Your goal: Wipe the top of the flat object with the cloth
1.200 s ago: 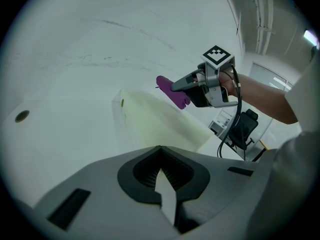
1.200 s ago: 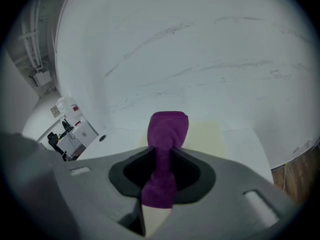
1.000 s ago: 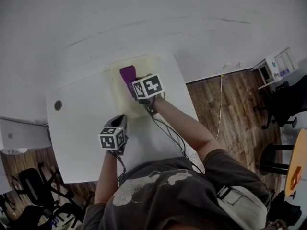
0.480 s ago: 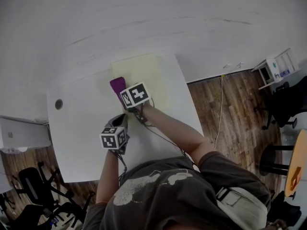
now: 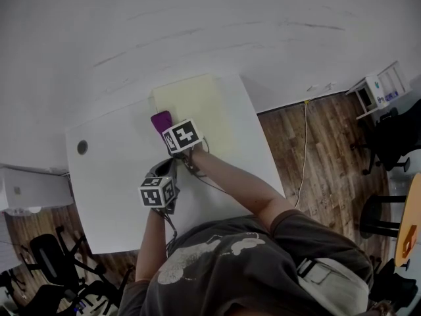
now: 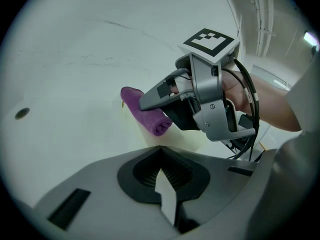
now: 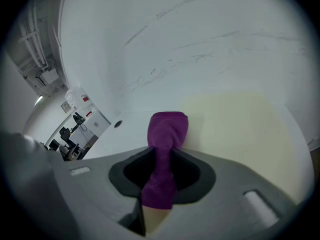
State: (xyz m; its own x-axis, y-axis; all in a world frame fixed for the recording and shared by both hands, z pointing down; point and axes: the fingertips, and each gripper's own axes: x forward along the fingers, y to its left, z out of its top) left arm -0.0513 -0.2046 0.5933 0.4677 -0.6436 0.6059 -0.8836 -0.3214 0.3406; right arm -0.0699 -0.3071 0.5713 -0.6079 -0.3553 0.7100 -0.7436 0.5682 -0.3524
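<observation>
Cloth, purple, rolled, clamped between jaws of right gripper, free end resting at left edge of flat object. Flat object pale yellow, lying at far right corner of white table. Left gripper near table's middle, jaws together, nothing between them, just beside right gripper.

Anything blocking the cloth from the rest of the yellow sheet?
Nothing visible. The right gripper holds the cloth at the edge of the sheet, and the sheet's top beyond it lies bare.
</observation>
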